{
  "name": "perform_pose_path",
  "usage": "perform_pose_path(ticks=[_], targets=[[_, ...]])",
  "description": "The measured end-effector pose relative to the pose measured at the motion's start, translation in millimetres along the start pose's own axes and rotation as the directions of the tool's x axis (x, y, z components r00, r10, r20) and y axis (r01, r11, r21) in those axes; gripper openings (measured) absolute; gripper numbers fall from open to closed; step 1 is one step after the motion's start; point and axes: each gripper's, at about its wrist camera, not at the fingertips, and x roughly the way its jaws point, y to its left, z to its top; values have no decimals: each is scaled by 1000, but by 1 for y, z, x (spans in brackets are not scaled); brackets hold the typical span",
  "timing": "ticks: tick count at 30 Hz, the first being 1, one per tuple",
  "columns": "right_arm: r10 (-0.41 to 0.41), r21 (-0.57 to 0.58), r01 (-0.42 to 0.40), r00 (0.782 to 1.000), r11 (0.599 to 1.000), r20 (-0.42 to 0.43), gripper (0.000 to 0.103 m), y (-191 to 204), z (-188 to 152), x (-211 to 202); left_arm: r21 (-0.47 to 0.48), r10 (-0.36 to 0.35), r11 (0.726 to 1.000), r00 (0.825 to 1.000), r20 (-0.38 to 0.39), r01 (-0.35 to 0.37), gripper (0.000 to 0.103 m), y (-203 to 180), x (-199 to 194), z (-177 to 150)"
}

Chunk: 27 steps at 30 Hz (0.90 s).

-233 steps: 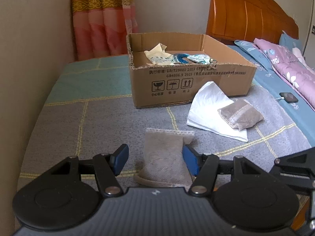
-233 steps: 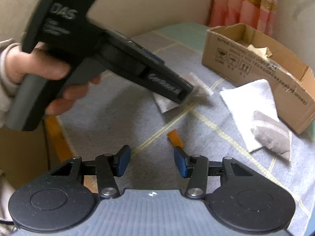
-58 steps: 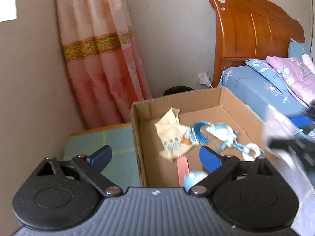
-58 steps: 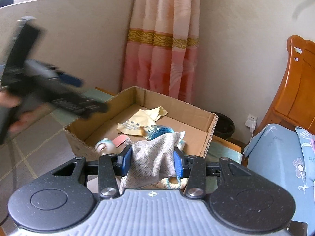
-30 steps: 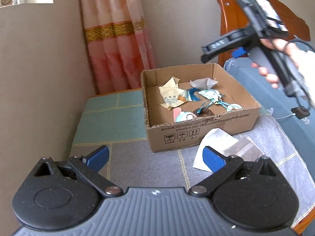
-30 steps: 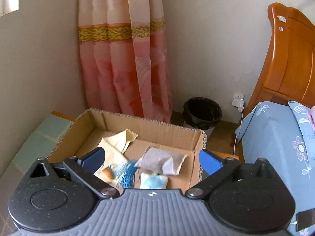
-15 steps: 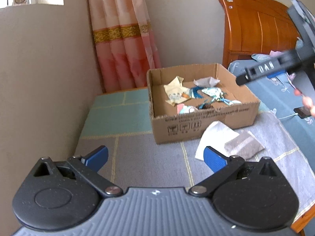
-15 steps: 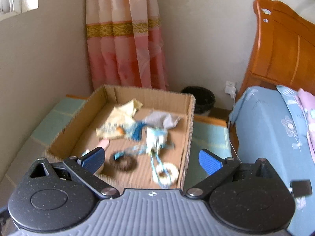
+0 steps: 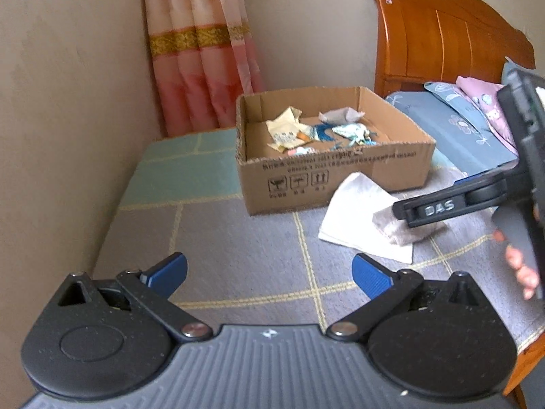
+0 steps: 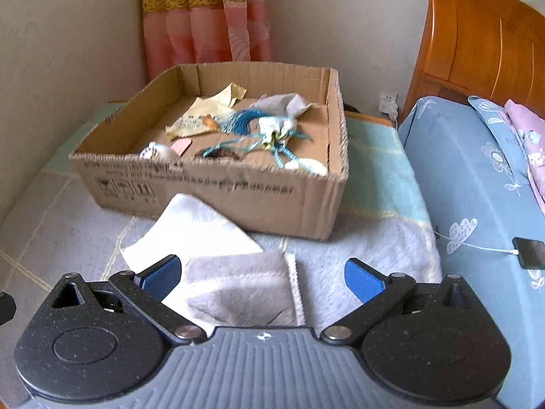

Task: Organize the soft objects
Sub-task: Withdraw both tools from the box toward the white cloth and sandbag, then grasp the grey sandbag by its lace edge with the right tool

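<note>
One grey fabric pouch lies flat on a white cloth before the cardboard box. Right gripper hovers over it, spread wide, empty; left gripper likewise gapes, holding nothing.

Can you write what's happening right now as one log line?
right tool: open, over grey pouch | left tool: open, empty | box: holds soft things

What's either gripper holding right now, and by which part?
Nothing. The left gripper is open over bare blanket. The right gripper is open too, with the grey pouch between its fingers but not clamped.
</note>
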Motion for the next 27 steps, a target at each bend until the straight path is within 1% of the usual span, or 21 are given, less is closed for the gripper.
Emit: perform_pose_path(ticks=[2, 4, 7, 12, 17, 23, 27], targets=[[-15, 1, 15, 1000, 1000, -17, 103, 3, -4, 7, -8, -15, 1000, 1000, -9, 15, 102, -1, 3, -2], [3, 6, -3, 999, 1000, -40, 103, 6, -7, 15, -8, -23, 1000, 1000, -16, 23, 102, -2, 6, -4], [15, -1, -15, 999, 1000, -50, 103, 10, -12, 21, -4, -34, 999, 999, -21, 34, 102, -2, 10, -4], [-9, -26, 7, 998, 1000, -62, 103, 12, -17, 32, 0, -50, 999, 998, -29, 50, 102, -4, 17, -3], [38, -6, -38, 997, 999, -72, 103, 1, -21, 37, 13, -55, 998, 997, -46, 56, 102, -7, 25, -3], [65, -54, -65, 998, 996, 6, 103, -2, -35, 32, 11, -67, 998, 995, -75, 68, 102, -11, 37, -2], [70, -61, -68, 997, 996, 33, 103, -3, -38, 31, 6, -80, 997, 992, -94, 81, 102, -13, 43, -2]])
